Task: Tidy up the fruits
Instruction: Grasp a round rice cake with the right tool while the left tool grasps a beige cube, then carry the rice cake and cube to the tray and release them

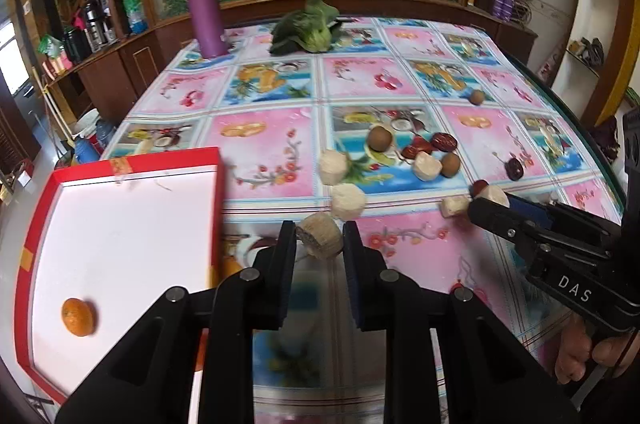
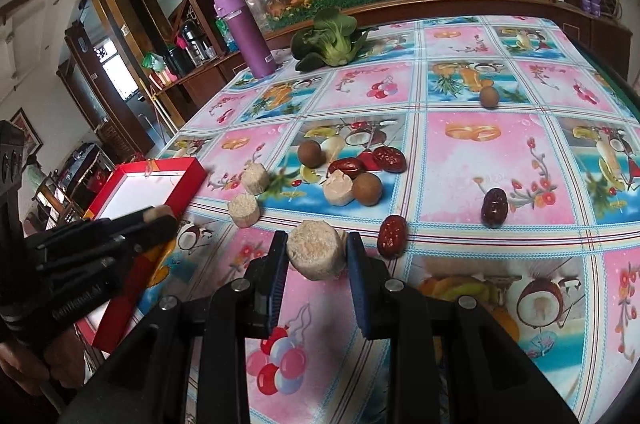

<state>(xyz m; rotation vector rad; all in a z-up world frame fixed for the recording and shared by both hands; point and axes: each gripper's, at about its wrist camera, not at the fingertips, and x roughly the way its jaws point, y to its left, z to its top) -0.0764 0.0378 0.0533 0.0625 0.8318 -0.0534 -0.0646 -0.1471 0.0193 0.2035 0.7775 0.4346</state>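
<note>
Left gripper (image 1: 319, 238) is pinching a tan cylindrical piece (image 1: 320, 235) between its fingertips, jaws narrowed onto it, hovering just right of the red tray (image 1: 132, 161) at the table's near left corner. Left wrist view: the tray is holding one small orange fruit (image 1: 78, 316) on its white floor. Right gripper (image 2: 316, 252) is gripping another tan cylinder (image 2: 316, 256), jaws closed to its width, reaching in low over the fruit-print tablecloth (image 2: 472, 175); a hand (image 1: 588, 356) is wrapping the handle below, fingers curled. A red date (image 2: 393, 236) is lying just right of that gripper's tip. Beyond, two more tan cylinders (image 2: 244, 209), a cut pale piece (image 2: 338, 188), brown round fruits (image 2: 366, 187) and dark dates (image 2: 389, 158) are sitting clustered mid-table; one date (image 2: 494, 206) is lying apart to the right. A leafy green vegetable (image 2: 328, 41) and a purple bottle (image 2: 245, 35) are standing at the far edge.
</note>
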